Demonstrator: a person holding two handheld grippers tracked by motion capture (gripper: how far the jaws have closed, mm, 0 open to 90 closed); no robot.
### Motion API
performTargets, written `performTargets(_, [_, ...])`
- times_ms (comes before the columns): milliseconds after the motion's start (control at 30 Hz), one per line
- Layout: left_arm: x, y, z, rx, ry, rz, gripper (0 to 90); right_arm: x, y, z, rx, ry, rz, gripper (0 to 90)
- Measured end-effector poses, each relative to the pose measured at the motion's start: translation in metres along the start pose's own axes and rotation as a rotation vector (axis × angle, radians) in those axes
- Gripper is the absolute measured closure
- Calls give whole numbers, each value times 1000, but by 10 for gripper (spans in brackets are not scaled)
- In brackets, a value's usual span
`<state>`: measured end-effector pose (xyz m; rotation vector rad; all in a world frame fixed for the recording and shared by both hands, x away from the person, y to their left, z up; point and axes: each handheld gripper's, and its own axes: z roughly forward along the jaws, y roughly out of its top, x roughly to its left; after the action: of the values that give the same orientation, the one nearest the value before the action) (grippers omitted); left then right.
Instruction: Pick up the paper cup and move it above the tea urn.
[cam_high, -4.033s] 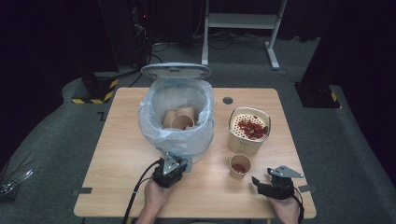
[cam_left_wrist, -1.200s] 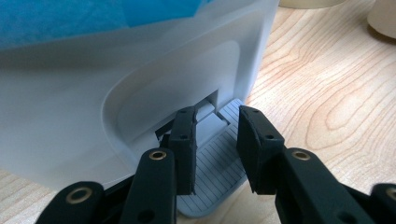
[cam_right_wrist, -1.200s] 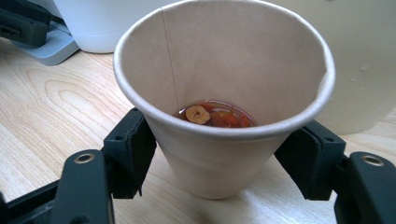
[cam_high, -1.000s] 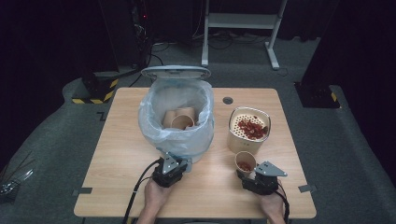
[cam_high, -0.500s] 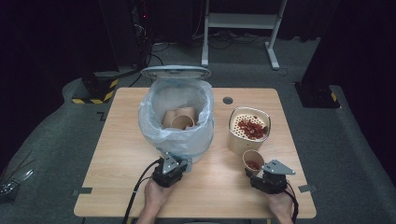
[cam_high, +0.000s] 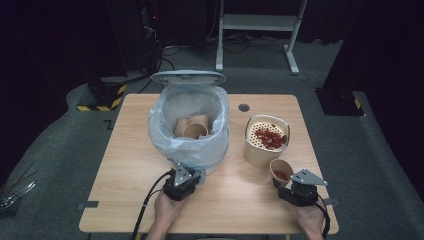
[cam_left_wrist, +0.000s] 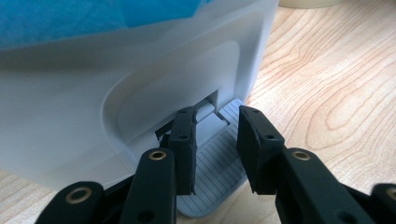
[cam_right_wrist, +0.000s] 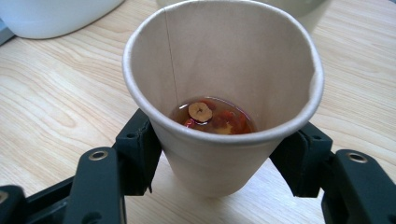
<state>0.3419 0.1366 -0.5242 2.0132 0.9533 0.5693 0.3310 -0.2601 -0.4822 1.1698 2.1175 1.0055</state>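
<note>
plain paper cup (cam_right_wrist: 219, 93); no readable writing; right gripper (cam_right_wrist: 219, 158) clamps it

The high view is lit from above – the wooden table (cam_high: 150, 200) glows evenly at centre frame while the floor and background fall off into near black at the edges. Detail there is soft and slightly grainy. Both gripper views are bright and even – far edges soften, and shadows under the paper cup (cam_right_wrist: 219, 93) are faint
</note>
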Motion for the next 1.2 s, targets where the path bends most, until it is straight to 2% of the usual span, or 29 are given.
performTargets(400, [0,0,0,0,-1,-1,677,-15,7,-10,24,-47,-24,389])
performTargets(600, [0,0,0,0,-1,-1,678,-21,15,-16,24,-95,-50,388])
performTargets(667, [0,0,0,0,-1,-1,677,-25,21,-20,33,-132,-75,386])
performTargets(933, [0,0,0,0,-1,-1,677,-35,37,-25,48,-197,-117,384])
performTargets(1000, [0,0,0,0,0,-1,677,-38,44,-24,61,-230,-154,383])
performTargets(1100, [0,0,0,0,-1,-1,678,-39,51,-23,73,-252,-183,384])
performTargets(1200, [0,0,0,0,-1,-1,677,-40,55,-23,74,-260,-191,383])
